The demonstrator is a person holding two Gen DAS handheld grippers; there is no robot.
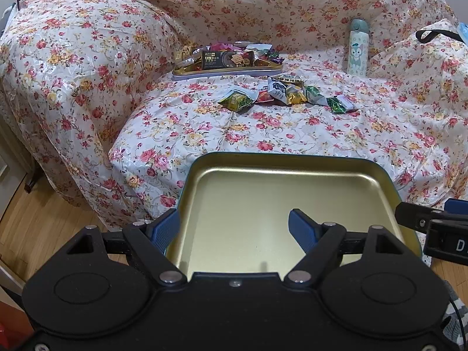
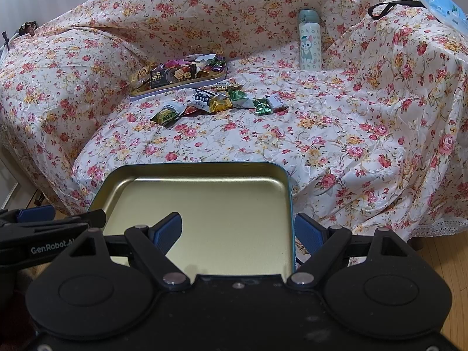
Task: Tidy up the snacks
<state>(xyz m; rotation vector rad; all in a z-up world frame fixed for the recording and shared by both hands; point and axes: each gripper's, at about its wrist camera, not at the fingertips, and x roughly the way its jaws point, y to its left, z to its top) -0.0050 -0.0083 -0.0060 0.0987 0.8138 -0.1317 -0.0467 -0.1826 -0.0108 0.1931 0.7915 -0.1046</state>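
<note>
Snacks (image 1: 288, 93) are lying loose on the floral-covered sofa (image 1: 263, 134) well beyond both claws, with more piled in a tray (image 1: 225, 71) just behind them. The left claw (image 1: 234, 228) and right claw (image 2: 238, 231) are each standing spread astride a side wall of an empty gold tin (image 1: 292, 181), seemingly not pinching it, so most sorting is looking undone.

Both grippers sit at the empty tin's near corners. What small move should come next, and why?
Probably close both grippers on the empty tin's side walls. The left gripper and right gripper each straddle a wall, pads not visibly pressing. Loose snacks lie far back by the full tin, so the empty tin likely must be carried there.
</note>
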